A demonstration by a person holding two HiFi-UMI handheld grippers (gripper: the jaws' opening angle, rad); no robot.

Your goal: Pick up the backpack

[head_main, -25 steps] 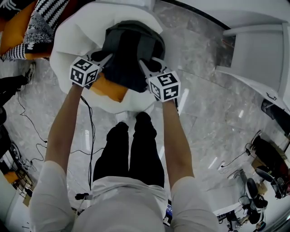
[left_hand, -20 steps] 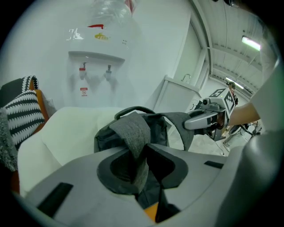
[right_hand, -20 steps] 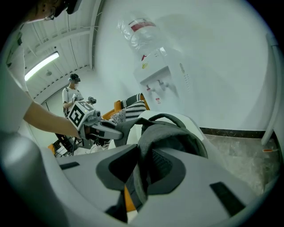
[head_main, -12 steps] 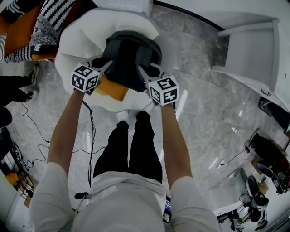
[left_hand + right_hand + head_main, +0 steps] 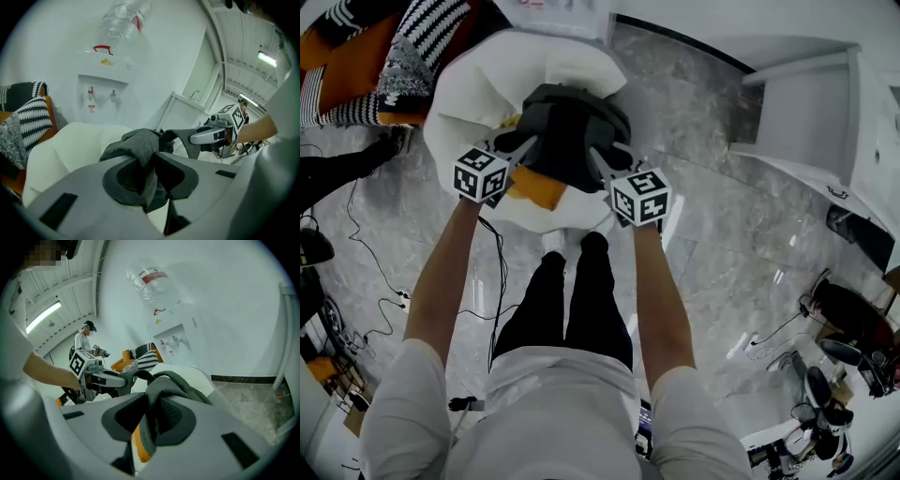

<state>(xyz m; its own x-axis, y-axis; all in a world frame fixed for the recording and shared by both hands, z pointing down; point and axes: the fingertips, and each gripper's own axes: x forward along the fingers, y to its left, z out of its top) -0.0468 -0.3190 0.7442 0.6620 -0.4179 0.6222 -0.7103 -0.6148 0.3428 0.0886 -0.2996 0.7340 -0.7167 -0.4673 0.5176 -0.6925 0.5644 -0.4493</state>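
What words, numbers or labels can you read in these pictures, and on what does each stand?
Red label on the clear plastic water bottle: too blurred to read.
Red sticker on the white water dispenser: too small to read.
Square markers on the two black-and-white cubes: patterns, not words.

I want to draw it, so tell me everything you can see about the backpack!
The backpack is dark grey soft cloth, rumpled, with an orange patch at its near edge. The left tongs and the right tongs each pinch a fold of its grey fabric, one on each side. It is over a white cushioned seat; I cannot tell whether it touches the seat.
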